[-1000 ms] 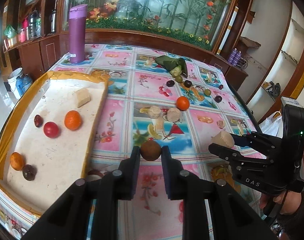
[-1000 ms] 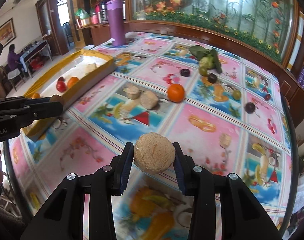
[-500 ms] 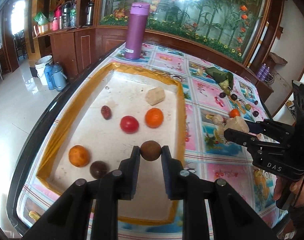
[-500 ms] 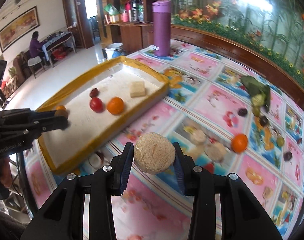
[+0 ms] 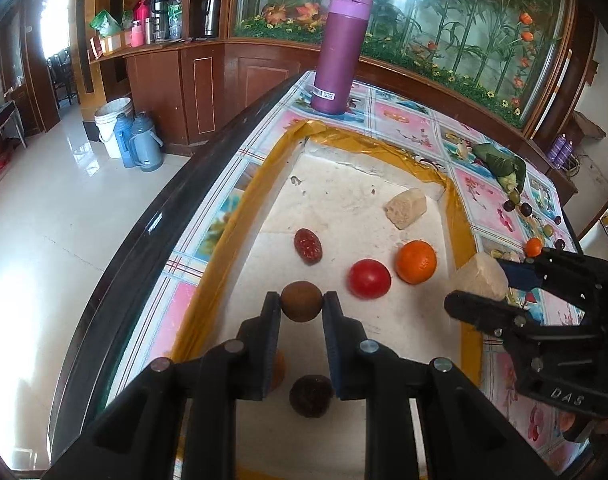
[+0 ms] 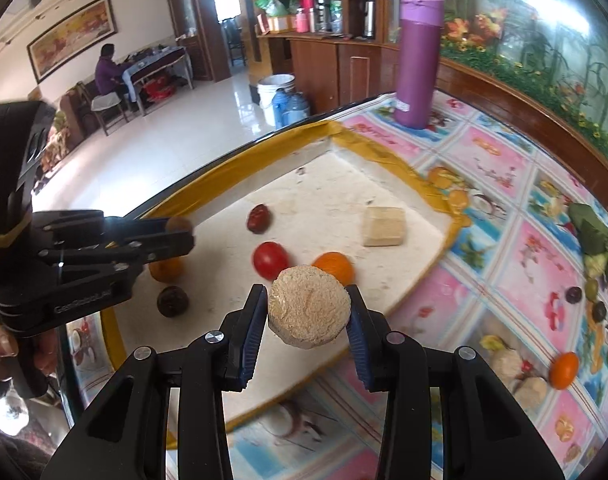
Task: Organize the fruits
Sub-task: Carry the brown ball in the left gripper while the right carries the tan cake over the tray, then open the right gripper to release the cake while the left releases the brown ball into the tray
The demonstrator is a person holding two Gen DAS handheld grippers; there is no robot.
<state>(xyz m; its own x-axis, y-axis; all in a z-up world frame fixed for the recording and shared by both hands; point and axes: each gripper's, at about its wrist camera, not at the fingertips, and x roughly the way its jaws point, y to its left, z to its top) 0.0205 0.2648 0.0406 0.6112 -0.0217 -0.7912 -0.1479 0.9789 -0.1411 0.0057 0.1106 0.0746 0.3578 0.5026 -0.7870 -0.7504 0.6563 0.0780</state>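
Left gripper (image 5: 302, 307): clamped on a small round brown fruit (image 5: 301, 306), held above the near part of the tray (image 5: 264, 176), both pads pressing its sides.

Tray: a shallow white bed rimmed in yellow tape, set at the left edge of the table (image 5: 407, 118) with its bright fruit-print cloth.

In the tray, left to right (seen from the left wrist): a wrinkled red date (image 5: 307, 245), a dark round fruit (image 5: 311, 395) low between the gripper's arms, a red tomato (image 5: 369, 279), an orange (image 5: 416, 261) and, behind them near the far right corner, a pale beige block (image 5: 406, 207). Another orange fruit (image 6: 166, 269) lies half hidden under the left gripper in the right wrist view.

Purple flask (image 5: 341, 52): upright on the cloth just beyond the tray's far end.

Right gripper (image 6: 308, 311): clenched on a pale, crumbly round cake (image 6: 308, 311), carried over the tray's right rim, beside the orange.

Still on the cloth, well to the right: a green leaf-wrapped bundle (image 6: 595, 236), several small dark and green fruits, one more orange (image 6: 563, 370) and two pale cakes.

Background: a seated person (image 6: 108, 72) at a distant table.
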